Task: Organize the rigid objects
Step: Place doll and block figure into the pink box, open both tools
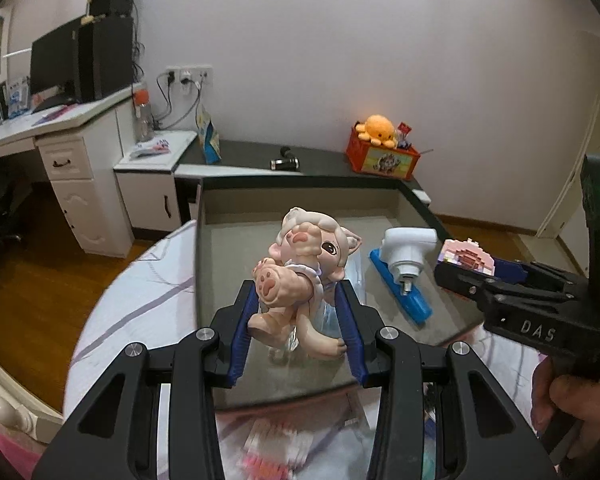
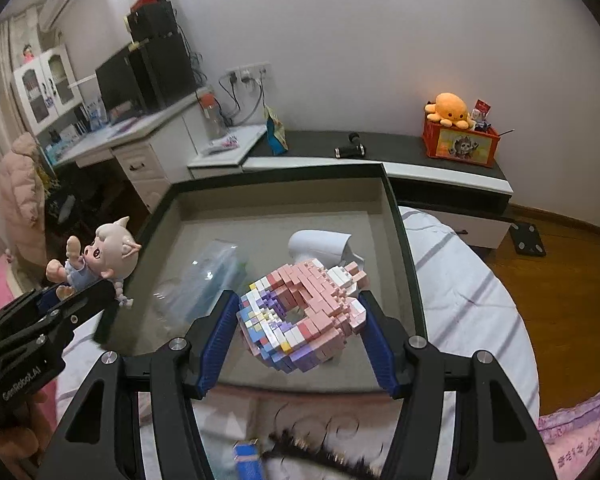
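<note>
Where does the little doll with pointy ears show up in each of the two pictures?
Left wrist view: the doll fills the centre, pinched in the left claw above the grey tray.
Right wrist view: the doll is at the left edge, held up beside the tray.
Shared landmark: the orange plush octopus on the red box by the wall.

The tray (image 2: 396, 216) lies on the bed (image 2: 460, 280) before the low cabinet (image 2: 452, 172), with the hair dryer (image 2: 320, 242) and a clear plastic package (image 2: 212, 276) in it, the package left of the dryer.
</note>
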The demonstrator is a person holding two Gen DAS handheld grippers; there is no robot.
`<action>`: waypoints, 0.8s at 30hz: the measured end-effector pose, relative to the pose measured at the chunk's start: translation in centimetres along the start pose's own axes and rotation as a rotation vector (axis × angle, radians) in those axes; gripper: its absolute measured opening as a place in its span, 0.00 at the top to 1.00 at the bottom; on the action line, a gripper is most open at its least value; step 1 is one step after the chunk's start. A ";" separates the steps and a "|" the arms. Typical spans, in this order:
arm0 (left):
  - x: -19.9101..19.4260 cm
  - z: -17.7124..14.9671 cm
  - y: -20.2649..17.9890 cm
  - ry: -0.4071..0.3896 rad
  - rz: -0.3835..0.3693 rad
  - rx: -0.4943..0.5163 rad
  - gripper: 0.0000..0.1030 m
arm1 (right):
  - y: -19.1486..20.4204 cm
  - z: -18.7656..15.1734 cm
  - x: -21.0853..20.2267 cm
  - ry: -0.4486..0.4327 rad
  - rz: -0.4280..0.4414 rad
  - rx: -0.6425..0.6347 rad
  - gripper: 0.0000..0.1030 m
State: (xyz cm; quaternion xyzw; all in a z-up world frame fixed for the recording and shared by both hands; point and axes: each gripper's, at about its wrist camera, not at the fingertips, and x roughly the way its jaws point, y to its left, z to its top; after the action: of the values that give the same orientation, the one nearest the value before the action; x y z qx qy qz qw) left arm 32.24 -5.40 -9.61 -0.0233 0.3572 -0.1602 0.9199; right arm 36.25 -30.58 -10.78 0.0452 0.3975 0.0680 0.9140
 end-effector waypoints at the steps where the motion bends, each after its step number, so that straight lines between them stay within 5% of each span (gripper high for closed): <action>1: 0.9 0.0 -0.1 0.013 0.001 0.003 0.61 | 0.0 0.0 0.6 0.011 -0.002 -0.004 0.41; 9: 2.7 0.8 -1.1 0.024 0.038 0.021 0.58 | -0.1 -0.3 3.7 0.053 -0.056 -0.036 0.40; 11: 2.8 1.0 -1.1 0.025 0.063 0.031 0.42 | -0.2 -0.5 3.9 0.051 -0.060 -0.039 0.39; 13: 2.6 1.1 -1.0 0.009 0.079 0.032 0.19 | 0.0 -0.7 3.7 0.042 -0.064 -0.041 0.27; 19: 0.0 0.8 -0.3 -0.049 0.099 0.005 0.05 | 0.1 -1.1 2.3 0.019 -0.058 -0.036 0.12; 24: -3.2 -0.2 -0.5 -0.103 0.129 0.018 0.01 | 0.0 -2.0 0.0 -0.016 -0.060 -0.006 0.10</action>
State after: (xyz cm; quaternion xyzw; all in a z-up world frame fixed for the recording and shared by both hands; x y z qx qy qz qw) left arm 29.77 -4.83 -7.62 -0.0003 0.3087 -0.1022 0.9457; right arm 34.81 -30.55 -12.13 0.0309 0.3913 0.0416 0.9188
